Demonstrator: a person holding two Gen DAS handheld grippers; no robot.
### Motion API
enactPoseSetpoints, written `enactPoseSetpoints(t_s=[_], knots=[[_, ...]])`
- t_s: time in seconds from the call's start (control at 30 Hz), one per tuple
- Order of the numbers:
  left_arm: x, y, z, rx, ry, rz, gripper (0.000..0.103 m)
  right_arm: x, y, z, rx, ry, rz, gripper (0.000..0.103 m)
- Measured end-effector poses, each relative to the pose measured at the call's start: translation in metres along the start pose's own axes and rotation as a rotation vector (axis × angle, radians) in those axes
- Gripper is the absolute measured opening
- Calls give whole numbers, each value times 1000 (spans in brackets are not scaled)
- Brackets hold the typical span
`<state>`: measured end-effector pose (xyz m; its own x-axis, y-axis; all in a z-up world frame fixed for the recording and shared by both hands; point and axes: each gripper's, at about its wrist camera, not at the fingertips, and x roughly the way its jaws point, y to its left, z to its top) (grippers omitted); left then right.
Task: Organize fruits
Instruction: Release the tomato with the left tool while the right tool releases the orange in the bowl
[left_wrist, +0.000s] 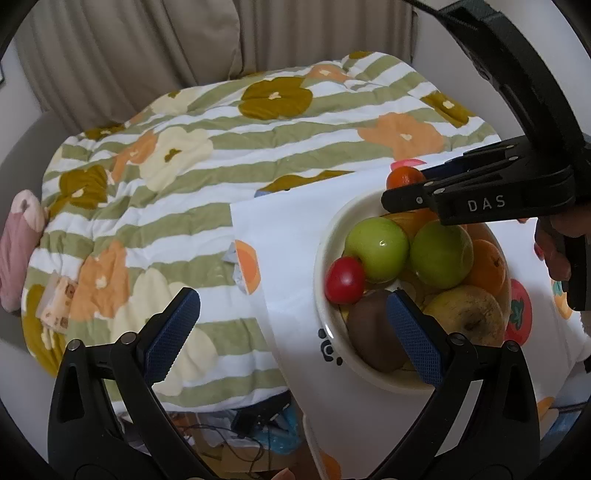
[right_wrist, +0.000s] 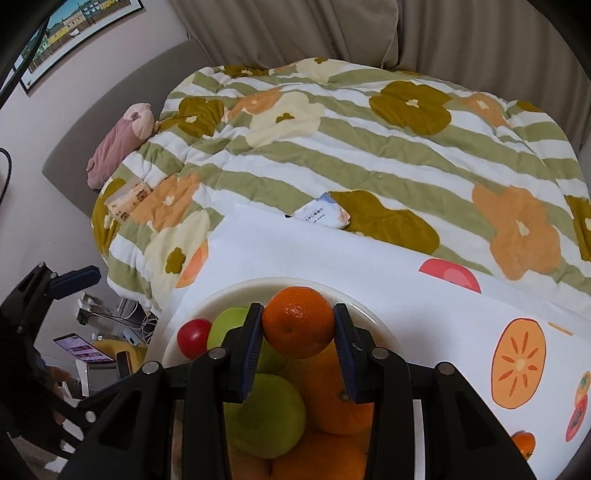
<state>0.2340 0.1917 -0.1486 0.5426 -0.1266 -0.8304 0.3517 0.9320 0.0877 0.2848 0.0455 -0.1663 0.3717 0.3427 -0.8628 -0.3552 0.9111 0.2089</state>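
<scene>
- While clamped on a small mandarin (right_wrist: 297, 322), the right gripper (right_wrist: 298, 350) holds it just above the cream bowl (right_wrist: 221, 301), pads touching both sides.
- Bowl sits on white fruit-print cloth (right_wrist: 332, 254), w/ 2 green apples (left_wrist: 376, 248), a red fruit (left_wrist: 344, 280), oranges, a brown fruit (left_wrist: 373, 339).
- Left gripper (left_wrist: 291, 332): jaws wide apart, nothing held; one pad over bowl's near edge.
- Floral quilt (left_wrist: 221, 155) behind.

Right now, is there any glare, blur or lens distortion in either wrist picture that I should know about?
Left wrist view: a small glare spot on the green apple; fisheye bends the quilt, dark vignette at the corners. Right wrist view: the mandarin in the right gripper is sharp; the laptop at the far left is small and soft.
</scene>
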Motion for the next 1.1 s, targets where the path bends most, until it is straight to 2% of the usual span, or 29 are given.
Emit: enactPoseSetpoints(t_s=[0.2, 0.27, 0.37, 0.57, 0.83, 1.1], knots=[[2, 3, 0, 14, 3, 9, 103, 5, -1, -1, 43, 14, -2, 36], [2, 4, 0, 16, 2, 10, 103, 3, -1, -2, 50, 4, -7, 60], [2, 4, -1, 16, 4, 8, 103, -1, -3, -3, 66, -12, 16, 84], [-4, 3, -3, 15, 8, 11, 103, -12, -4, -7, 96, -48, 3, 103], [-34, -4, 0, 3, -12, 44, 103, -50, 0, -15, 96, -97, 3, 103], [-76, -36, 4, -23, -25, 128, 103, -99, 0, -35, 59, -107, 28, 103]])
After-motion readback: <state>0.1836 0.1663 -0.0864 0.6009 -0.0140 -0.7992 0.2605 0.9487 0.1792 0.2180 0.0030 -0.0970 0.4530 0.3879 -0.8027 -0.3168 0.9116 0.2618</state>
